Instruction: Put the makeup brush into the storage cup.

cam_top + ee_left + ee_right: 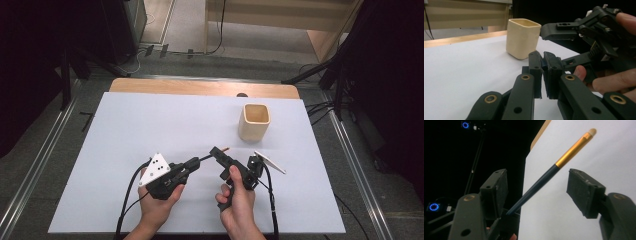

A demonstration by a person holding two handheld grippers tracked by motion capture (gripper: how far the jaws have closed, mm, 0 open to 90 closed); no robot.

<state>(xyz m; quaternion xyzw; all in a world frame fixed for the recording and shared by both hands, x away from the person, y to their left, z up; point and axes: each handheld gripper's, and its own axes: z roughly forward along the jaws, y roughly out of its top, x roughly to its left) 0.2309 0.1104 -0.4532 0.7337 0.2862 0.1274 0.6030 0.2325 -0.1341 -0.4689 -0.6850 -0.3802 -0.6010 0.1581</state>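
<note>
A slim brush (214,154) with a dark blue handle, gold ferrule and pale tip is held above the white table. My left gripper (196,163) is shut on the handle's end; the left gripper view shows a bit of blue handle (544,66) pinched between its pads. My right gripper (220,162) stands just right of it, with one jaw on each side of the brush. In the right gripper view the brush (564,160) runs slantwise between the right gripper (537,175) jaws, with gaps on both sides, so it is open.
A cream square cup (254,121) stands upright on the white table cover (150,125), beyond and to the right of both grippers; it also shows in the left gripper view (522,37). A wooden table edge (200,87) runs along the far side.
</note>
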